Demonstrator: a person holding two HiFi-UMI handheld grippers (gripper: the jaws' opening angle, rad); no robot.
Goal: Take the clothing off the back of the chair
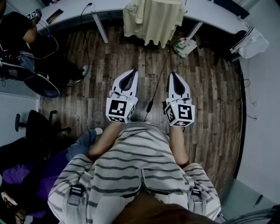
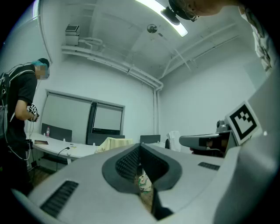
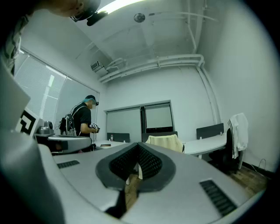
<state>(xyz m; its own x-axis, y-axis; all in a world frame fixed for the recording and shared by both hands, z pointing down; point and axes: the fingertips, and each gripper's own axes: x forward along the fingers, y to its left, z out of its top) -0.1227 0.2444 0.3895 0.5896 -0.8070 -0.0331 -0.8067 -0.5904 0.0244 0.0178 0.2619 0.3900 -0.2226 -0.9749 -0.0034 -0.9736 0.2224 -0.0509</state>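
Note:
A pale yellow piece of clothing (image 1: 153,19) hangs over the back of a chair at the white desk (image 1: 74,11), straight ahead of me. The left gripper view shows it small and far off (image 2: 111,142). In the right gripper view the yellow clothing (image 3: 165,142) lies just right of the jaw tips. My left gripper (image 1: 130,74) and right gripper (image 1: 173,75) are held side by side, level, over the wooden floor and well short of the chair. Both are shut with nothing in them.
A white striped garment (image 1: 253,41) hangs on another chair at the right. A person in black (image 1: 17,30) stands by the desk at the left. A black office chair (image 1: 35,124) stands at my left. A cable (image 1: 155,87) and a green-white bag (image 1: 186,46) lie on the floor.

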